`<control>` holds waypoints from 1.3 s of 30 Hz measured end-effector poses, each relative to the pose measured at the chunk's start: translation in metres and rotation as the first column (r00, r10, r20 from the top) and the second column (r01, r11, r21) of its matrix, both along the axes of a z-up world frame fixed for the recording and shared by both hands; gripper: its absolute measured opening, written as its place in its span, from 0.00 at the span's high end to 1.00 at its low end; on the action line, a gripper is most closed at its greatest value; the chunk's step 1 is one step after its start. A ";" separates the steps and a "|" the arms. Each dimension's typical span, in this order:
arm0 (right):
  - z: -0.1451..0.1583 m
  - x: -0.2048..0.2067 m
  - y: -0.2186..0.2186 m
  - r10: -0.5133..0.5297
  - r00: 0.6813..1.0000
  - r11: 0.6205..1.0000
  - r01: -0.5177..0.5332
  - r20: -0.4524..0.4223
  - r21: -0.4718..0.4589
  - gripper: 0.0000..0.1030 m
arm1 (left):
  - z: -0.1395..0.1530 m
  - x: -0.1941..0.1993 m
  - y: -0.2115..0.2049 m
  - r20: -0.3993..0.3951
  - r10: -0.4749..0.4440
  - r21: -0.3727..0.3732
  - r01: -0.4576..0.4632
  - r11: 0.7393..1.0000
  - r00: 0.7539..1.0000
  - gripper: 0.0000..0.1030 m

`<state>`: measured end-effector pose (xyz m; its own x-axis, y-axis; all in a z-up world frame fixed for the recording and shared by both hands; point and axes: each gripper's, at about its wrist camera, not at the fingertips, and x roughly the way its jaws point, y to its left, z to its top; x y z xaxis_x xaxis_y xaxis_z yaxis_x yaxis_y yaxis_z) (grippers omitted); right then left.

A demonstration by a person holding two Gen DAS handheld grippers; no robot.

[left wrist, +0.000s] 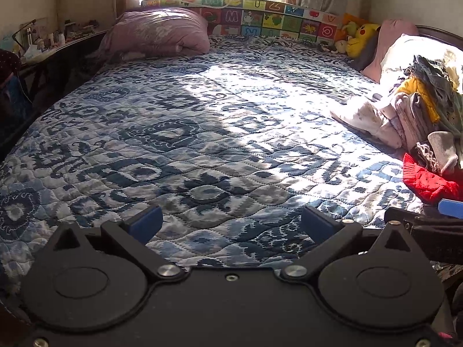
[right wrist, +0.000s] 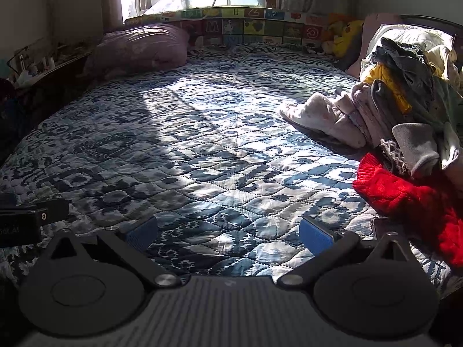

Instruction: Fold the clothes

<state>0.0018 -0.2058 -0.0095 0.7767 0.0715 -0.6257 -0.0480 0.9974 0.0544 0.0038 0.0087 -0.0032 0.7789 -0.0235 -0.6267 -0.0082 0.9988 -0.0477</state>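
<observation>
1. A big bed is seen, covered by a blue and white quilt (left wrist: 202, 133). The middle of the quilt is bare – nothing is laid out on it yet.

2. The clothes to be folded are kept in a messy pile (right wrist: 405, 101) on the right side of the bed. A red knitted sweater (right wrist: 405, 193) is found at the near edge of the pile, with a grey piece, a yellow piece and some pale pink pieces heaped above and behind it.

3. No piece in the pile can be seen folded flat, so the job is judged to be at its very start. Everything is left to be done – a piece must be picked, spread on the bare quilt and folded.

4. The left gripper (left wrist: 231, 225) is held low over the near edge of the bed. Its blue pads are spread wide apart and nothing is held between them.

5. The right gripper (right wrist: 228, 237) is held just beside it, nearer the pile. Its pads are spread wide too, and nothing is pinched.

6. The red sweater is judged to be the closest piece to the right gripper.
</observation>
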 end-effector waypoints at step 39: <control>-0.006 0.002 -0.005 -0.002 1.000 1.000 0.002 -0.003 0.003 0.00 | -0.001 -0.002 -0.010 0.022 -0.023 0.025 0.022 0.999 1.000 0.00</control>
